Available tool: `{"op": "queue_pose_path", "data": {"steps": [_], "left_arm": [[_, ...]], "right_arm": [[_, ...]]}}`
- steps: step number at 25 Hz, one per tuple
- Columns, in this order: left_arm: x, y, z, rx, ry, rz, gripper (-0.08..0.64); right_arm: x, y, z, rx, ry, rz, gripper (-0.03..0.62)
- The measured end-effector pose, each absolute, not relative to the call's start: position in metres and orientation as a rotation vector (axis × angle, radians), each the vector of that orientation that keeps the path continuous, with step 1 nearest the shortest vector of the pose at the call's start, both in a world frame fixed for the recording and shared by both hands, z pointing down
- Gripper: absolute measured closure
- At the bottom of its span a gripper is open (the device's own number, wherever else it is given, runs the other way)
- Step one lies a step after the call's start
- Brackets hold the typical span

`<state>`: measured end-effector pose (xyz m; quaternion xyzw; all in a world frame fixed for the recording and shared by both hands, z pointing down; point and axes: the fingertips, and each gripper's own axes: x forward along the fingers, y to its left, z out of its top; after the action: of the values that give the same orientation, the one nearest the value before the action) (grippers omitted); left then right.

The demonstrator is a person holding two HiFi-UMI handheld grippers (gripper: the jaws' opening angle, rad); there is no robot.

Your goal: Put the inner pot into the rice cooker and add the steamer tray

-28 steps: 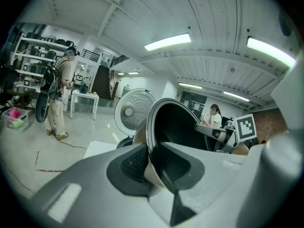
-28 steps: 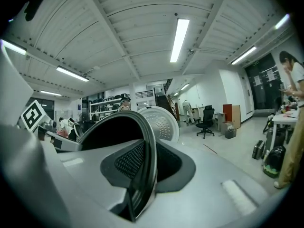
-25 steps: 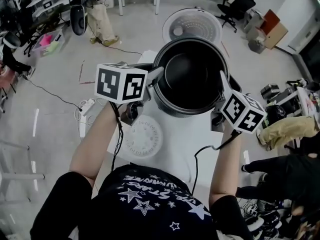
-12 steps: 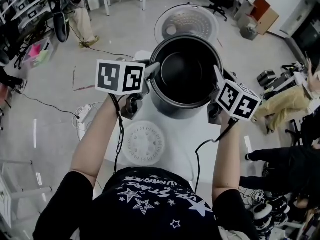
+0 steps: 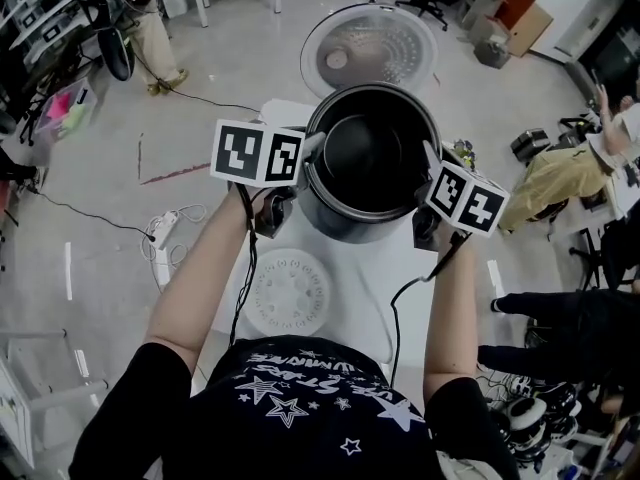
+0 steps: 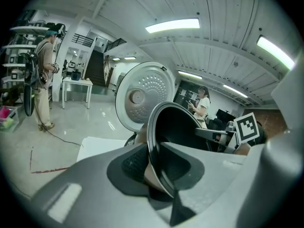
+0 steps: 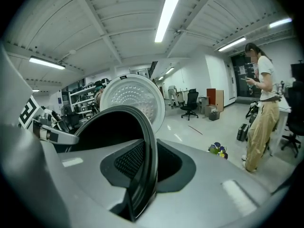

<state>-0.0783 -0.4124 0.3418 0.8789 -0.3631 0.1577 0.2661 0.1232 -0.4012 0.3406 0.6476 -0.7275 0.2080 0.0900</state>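
The inner pot [image 5: 375, 173] hangs over the white bench [image 5: 370, 288], in front of the rice cooker's lid [image 5: 370, 48], which stands open on the far side. The left tongs [image 5: 306, 152] pinch its left rim and the right tongs [image 5: 430, 164] its right rim. In the head view the pot covers the cooker's body, so whether its base has entered the cooker cannot be told; part of its grey outer wall shows on the near side. The marker cubes hide most of both tools there.

The left gripper view shows what the head view cannot: the left tongs [image 6: 159, 175] pressed on the thin dark rim of the pot [image 6: 175, 127], one ribbed pad outside and one inside, with the lid [image 6: 142, 96] behind. The right gripper view gives the same for the right tongs [image 7: 140, 175], clamped on the rim of the pot [image 7: 109, 127], the lid [image 7: 133, 96] beyond.

The steamer tray [image 5: 290, 293], a white perforated disc, lies flat on the bench at the near left, apart from the pot; neither gripper view shows it.
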Motion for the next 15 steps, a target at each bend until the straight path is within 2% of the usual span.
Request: {"op": "queue_pose_path", "data": {"steps": [9, 15], "left_arm": [[-0.067, -0.430, 0.372, 2.386, -0.958, 0.551, 0.480], [-0.061, -0.444, 0.376, 2.428, -0.989, 0.637, 0.476]], "right_arm": [[0.131, -0.415, 0.383, 1.870, -2.063, 0.636, 0.509], [0.131, -0.428, 0.390, 1.798, -2.018, 0.508, 0.520]]}}
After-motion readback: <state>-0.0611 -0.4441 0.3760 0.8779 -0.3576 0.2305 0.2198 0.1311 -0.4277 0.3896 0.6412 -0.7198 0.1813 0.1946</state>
